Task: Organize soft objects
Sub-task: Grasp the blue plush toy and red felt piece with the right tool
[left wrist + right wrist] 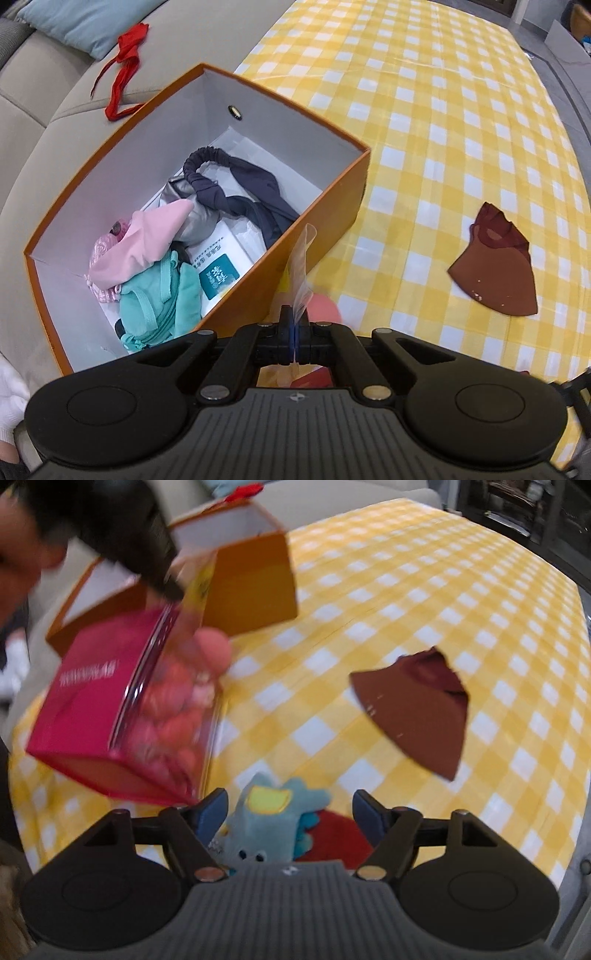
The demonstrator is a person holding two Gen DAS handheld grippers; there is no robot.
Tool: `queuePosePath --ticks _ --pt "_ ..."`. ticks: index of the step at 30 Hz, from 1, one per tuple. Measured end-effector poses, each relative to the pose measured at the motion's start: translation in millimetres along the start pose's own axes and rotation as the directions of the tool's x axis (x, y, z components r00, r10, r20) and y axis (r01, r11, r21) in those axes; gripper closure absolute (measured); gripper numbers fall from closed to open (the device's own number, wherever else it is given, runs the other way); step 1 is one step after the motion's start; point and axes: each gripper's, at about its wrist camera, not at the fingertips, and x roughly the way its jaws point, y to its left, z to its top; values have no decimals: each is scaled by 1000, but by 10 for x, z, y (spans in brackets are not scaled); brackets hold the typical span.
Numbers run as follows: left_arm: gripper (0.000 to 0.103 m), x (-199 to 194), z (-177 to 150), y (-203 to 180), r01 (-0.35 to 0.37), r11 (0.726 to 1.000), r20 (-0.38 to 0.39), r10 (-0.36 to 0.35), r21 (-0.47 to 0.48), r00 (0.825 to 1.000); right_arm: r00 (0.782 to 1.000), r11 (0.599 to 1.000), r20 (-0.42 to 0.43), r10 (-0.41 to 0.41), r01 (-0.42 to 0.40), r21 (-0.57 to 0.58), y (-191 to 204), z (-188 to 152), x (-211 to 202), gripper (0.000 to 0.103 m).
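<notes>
Left hand-held gripper (294,325) pinches the clear flap of a pink packet (122,716) beside the orange box (328,218); right hand-held gripper (288,808) spreads wide around a blue plush toy (273,819) on the desk (406,590).

Red packet (122,716) motion-blurred; plush toy (269,823) partly hidden.

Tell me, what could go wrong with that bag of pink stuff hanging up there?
The left gripper pinches only the thin top flap of the bag, so the hanging bag might slip out and fall on the table.

It hangs beside the box, not over it, so it could bump the wall.

The open right gripper straddles the plush, close under the bag.
</notes>
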Motion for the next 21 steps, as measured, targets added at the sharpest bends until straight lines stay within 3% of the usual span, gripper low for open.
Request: queuePosePath --ticks 4,7,8,9,11,15,18,21 --pt "103 -52 3 -18 12 1000 8 -12 5 1000 994 993 -40 -106 104 -58 133 -59 193 28" --pt "103 -98 -1 -26 22 1000 7 -23 19 1000 997 988 -43 -64 57 -144 160 -82 135 24" --pt "103 -116 -4 -26 27 999 6 -27 24 1000 999 975 -28 -45 38 -218 157 -94 56 17" --pt "103 -139 -6 -26 30 999 6 -30 33 1000 999 952 -7 -32 28 -305 146 -125 -35 8" --pt "103 -171 -13 -38 38 997 -6 -38 69 999 1000 886 17 5 4 -463 110 -196 -182 6" --pt "103 -215 -62 -60 45 987 -25 -42 155 999 997 830 -59 49 -73 -554 75 -128 -113 6" --pt "103 -259 -102 -13 50 983 -30 -45 179 999 986 725 -168 17 -128 -677 243 -154 94 7" --pt "103 -347 -127 83 53 980 -21 -50 190 999 982 643 -186 -38 -118 -757 366 -156 278 7"
